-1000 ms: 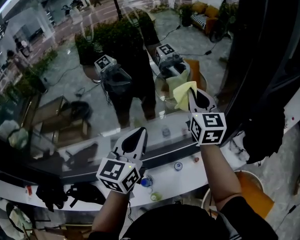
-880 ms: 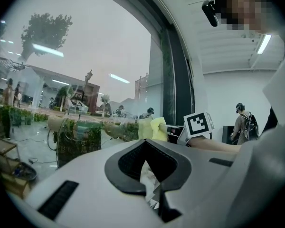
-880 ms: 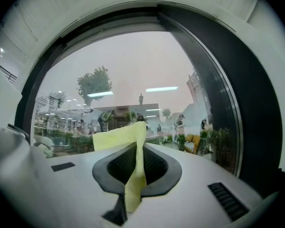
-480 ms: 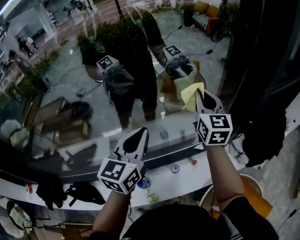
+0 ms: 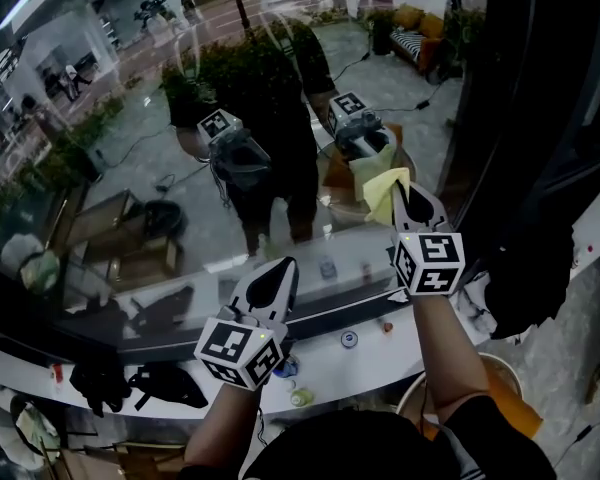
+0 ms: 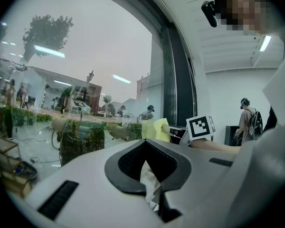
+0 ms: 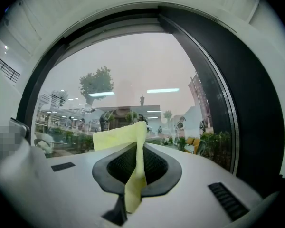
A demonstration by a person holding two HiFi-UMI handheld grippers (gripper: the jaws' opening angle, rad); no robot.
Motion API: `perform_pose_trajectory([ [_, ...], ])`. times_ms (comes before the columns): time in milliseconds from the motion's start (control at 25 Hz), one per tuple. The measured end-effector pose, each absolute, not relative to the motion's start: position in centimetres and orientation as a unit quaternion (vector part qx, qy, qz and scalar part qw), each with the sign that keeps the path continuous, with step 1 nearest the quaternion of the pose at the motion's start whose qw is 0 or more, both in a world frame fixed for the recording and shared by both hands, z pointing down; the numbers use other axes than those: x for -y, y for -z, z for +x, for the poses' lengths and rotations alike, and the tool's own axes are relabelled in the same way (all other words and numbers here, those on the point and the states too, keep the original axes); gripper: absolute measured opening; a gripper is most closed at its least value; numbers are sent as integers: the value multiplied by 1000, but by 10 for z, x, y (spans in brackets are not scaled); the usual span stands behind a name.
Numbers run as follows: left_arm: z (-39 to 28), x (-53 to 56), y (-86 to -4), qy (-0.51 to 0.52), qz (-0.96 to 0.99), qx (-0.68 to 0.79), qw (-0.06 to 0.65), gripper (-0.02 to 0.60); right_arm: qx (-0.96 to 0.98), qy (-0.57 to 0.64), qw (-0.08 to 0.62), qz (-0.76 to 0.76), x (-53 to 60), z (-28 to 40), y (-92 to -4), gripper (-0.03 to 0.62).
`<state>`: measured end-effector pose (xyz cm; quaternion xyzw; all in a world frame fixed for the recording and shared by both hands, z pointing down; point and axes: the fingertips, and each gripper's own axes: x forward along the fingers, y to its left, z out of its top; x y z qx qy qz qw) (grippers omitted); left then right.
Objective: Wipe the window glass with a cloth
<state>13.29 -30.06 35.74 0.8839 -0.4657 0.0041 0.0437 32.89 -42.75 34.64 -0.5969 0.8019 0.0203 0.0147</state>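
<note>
— Worth starting with the right gripper (image 5: 398, 190): fingers (image 7: 161, 167) pinched shut on a thin, soft yellow cloth (image 7: 119, 137), only a narrow fold nipped, the free corner standing up past the tips.

— And against the pane?

— Held up at the large clear window glass (image 5: 130, 158), close beside the dark upright window frame (image 5: 525, 108). Touching or just off the glass, impossible to say from the head view.

— Likely trouble, then?

— Slipping out of the pinch on a firm stroke, with so little cloth caught. Scraping hard gripper plastic along the glass, if pressed with the tips instead of the loose corner. Knocking into the frame, if swept much further right.

— The left gripper (image 5: 270, 276)?

— Lower down, well apart from the cloth. Fingers (image 6: 128, 163) drawn together on nothing, just a slit, with something pale behind, not identifiable. Idle by the look of things, and of no help with a dropped cloth.

— Anything different from a second ago?

— Right gripper shifted rightward, nearer the frame, with the mirrored gripper in the glass (image 5: 358, 133) sliding along too. Hardly any change over the last half second. Same pinch on the cloth throughout. Left gripper almost unmoved.
</note>
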Motion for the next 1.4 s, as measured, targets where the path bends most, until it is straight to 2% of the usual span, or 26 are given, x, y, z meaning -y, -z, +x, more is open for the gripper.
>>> perform_pose_trajectory([
  [920, 137, 273, -358, 0, 881, 471, 38, 5, -807, -6, 12, -591, 423, 331, -349, 40],
  [1400, 130, 263, -325, 17, 881, 474, 6, 5, -819, -49, 75, -566, 372, 321, -275, 40],
])
